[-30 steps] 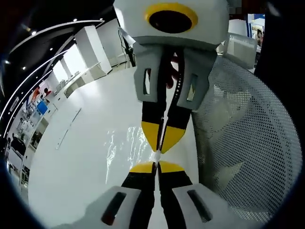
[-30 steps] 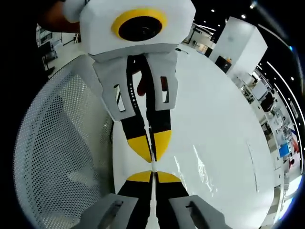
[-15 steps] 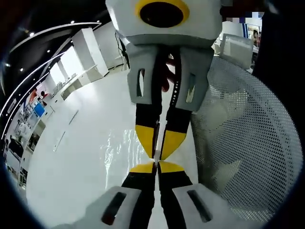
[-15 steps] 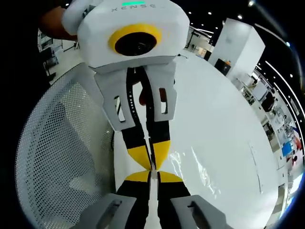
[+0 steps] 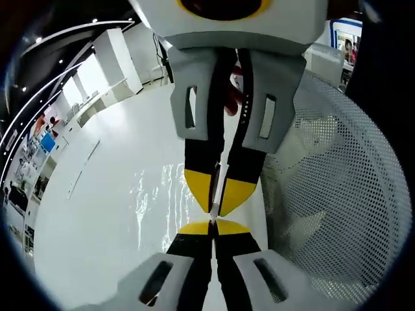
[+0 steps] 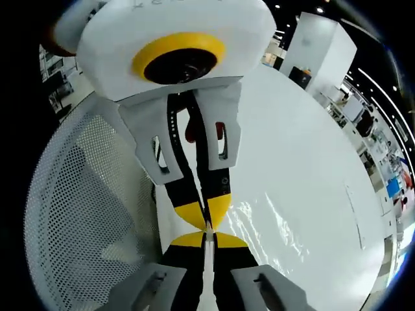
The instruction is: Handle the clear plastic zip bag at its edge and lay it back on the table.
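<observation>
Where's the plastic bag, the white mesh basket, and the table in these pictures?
bag [image 5: 155,194], left gripper view, on its shiny wrinkled film.
basket [image 5: 337,194], left gripper view, on its perforated wall.
table [image 6: 305,149], right gripper view, on its bare white top.

White glossy bench [image 5: 97,214]; clear zip bag [image 5: 159,194] lies crinkled on it; white mesh basket [image 5: 331,194] at edge.

2 grippers [image 5: 212,223] [image 6: 208,234], 1 zip bag [image 5: 155,194], 1 mesh basket [image 5: 331,194], 1 table [image 5: 97,214]

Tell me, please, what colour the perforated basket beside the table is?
White, with a fine pattern of small holes; the basket shows best in the left gripper view.
</observation>
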